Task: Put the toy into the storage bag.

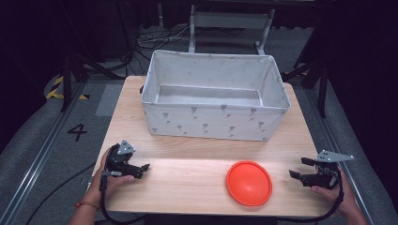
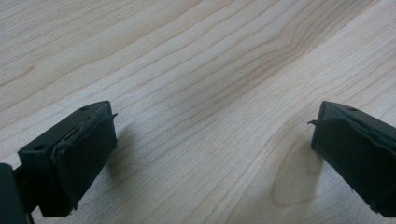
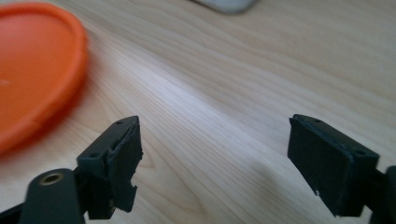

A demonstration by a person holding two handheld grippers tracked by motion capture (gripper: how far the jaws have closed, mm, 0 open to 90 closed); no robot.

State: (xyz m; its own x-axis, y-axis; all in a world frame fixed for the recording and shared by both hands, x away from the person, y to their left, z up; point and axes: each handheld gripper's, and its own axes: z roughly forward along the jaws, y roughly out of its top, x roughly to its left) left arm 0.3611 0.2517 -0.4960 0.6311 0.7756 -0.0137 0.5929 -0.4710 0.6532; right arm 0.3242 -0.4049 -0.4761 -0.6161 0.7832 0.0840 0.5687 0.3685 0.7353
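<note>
— Where's the orange disc [image 1: 249,183] from you?

— Flat on the surface [image 1: 187,187], near my right hand-held gripper [image 1: 300,168], off to its left. Jaws apart, nothing between them; my left hand-held gripper [image 1: 143,169] is the same, well away.

— How would you take it?

— I'd come in low, slide one jaw under the rim, then pinch; the disc looks thin and could skate.

Orange round disc [image 1: 249,183] flat on table, near front edge.
</note>
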